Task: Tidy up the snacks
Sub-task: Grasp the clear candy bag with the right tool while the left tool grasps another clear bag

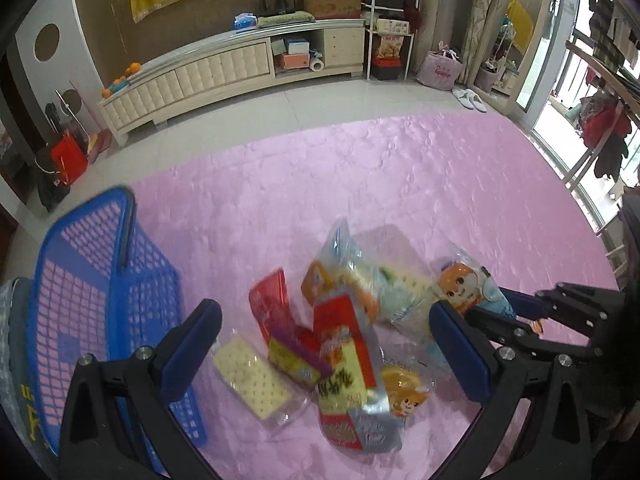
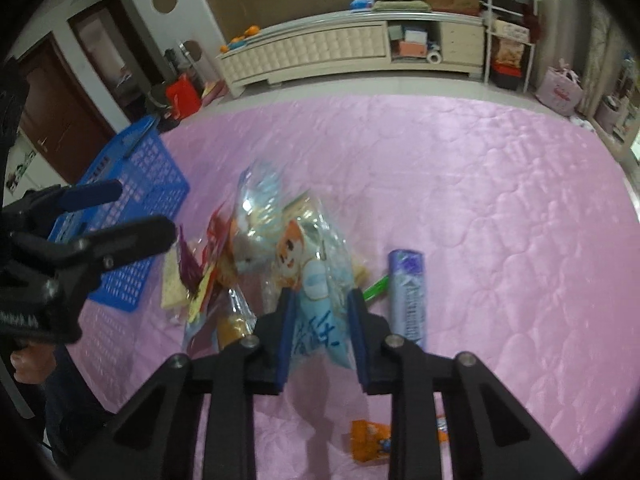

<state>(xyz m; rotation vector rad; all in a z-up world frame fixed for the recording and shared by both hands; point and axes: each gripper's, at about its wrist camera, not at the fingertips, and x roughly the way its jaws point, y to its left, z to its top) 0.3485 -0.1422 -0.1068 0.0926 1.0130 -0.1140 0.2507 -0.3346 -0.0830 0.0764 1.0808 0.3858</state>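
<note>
Right tongs (image 2: 320,300) clenched on my light-blue snack bag (image 2: 316,312); left tongs (image 1: 324,328) released wide over snack pile, blue basket (image 1: 100,280) left

Soft daylight from window (image 1: 560,92) at right, snack pile (image 1: 344,332) motion-blurred, fisheye bending, dark corners

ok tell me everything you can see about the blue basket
The blue basket is plastic with lattice walls and floor, through which the pink quilt shows. A dark handle lies along its rim. It stands open and looks empty on the quilt, left of the snack pile. The left gripper hovers beside it, apparently not touching.
</note>
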